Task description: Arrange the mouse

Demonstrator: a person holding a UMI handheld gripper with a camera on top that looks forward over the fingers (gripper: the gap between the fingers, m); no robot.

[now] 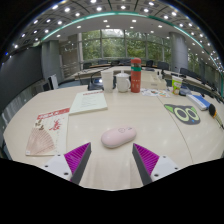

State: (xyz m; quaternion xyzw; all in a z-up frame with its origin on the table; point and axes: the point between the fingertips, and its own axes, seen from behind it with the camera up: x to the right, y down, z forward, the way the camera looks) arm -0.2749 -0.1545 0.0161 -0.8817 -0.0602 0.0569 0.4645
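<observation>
A pale pink mouse (118, 136) lies on the light tabletop (120, 115), just ahead of my fingers and slightly left of the gap's middle. My gripper (112, 158) is open, its two magenta pads (78, 160) set wide apart at either side, nothing between them. The mouse rests on the table, untouched.
A pink cloth pouch (40, 141) on a red-lettered sheet (52, 122) lies to the left. A white paper (88, 101) sits beyond. A red-and-green bottle (135, 76) and a white mug (122, 82) stand at the back. A green patterned object (184, 114) and clutter lie right.
</observation>
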